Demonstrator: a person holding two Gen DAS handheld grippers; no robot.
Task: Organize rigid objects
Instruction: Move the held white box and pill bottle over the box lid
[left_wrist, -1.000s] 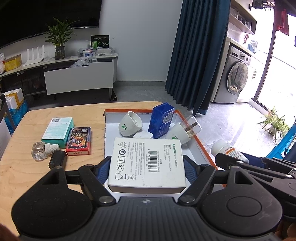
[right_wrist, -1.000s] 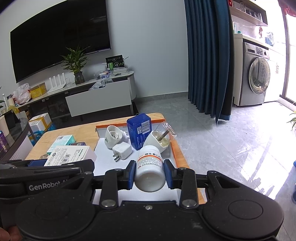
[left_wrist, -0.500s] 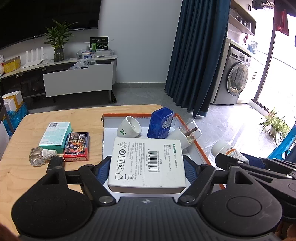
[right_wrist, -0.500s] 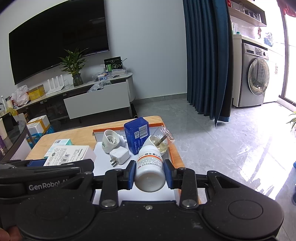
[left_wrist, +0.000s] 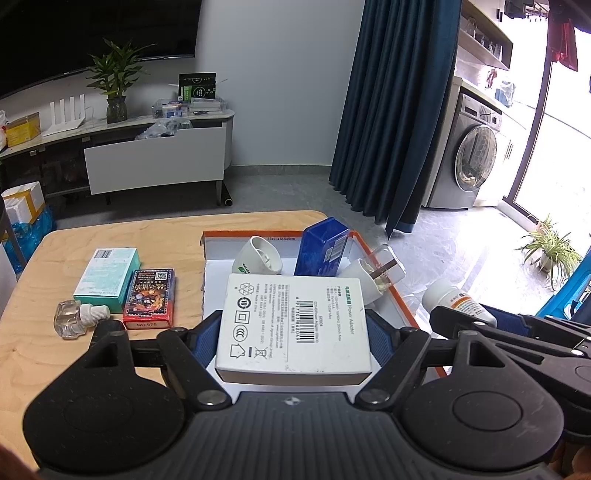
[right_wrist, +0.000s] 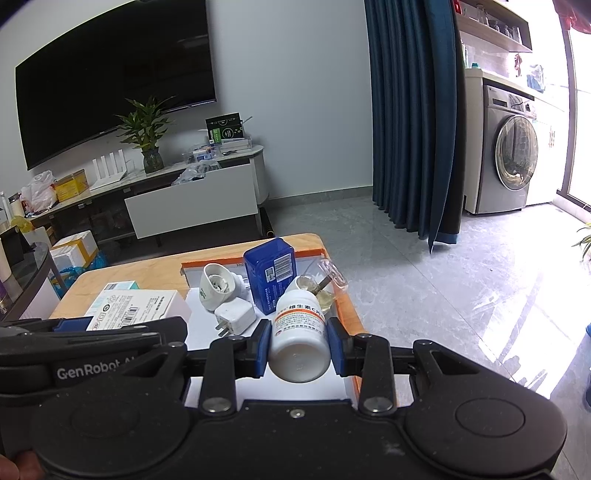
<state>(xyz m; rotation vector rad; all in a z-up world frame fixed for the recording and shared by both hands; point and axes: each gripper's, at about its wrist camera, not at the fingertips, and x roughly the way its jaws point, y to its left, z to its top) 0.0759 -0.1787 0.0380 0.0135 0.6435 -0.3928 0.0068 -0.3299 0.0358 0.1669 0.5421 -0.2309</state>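
Hardly anything has shifted in the last second: both grippers hold their loads like before, though the surface (left_wrist: 166, 229) and everything on it sits a bit further off in both views than it did. That surface is light wood, and on its right half lies an orange-edged tray (left_wrist: 402, 306) with a white floor. Over the near part of the tray, the left gripper (left_wrist: 293, 328) has its jaws spread fairly wide and clamped on the sides of a flat white adapter box (left_wrist: 295, 325), barcode side up. Inside the tray a blue box (left_wrist: 325, 247) stands at the back, with a white cup-shaped plug-in (left_wrist: 258, 256) tipped on its side to its left and a white charger plug (right_wrist: 234, 317) lying in front. Off to the right, the right gripper (right_wrist: 299, 343) has its jaws closed snug on a white pill bottle (right_wrist: 299, 339) with an orange label. Left of the tray lie a teal box (left_wrist: 107, 277), a pack of cards (left_wrist: 149, 299) and a small clear bottle (left_wrist: 74, 319).
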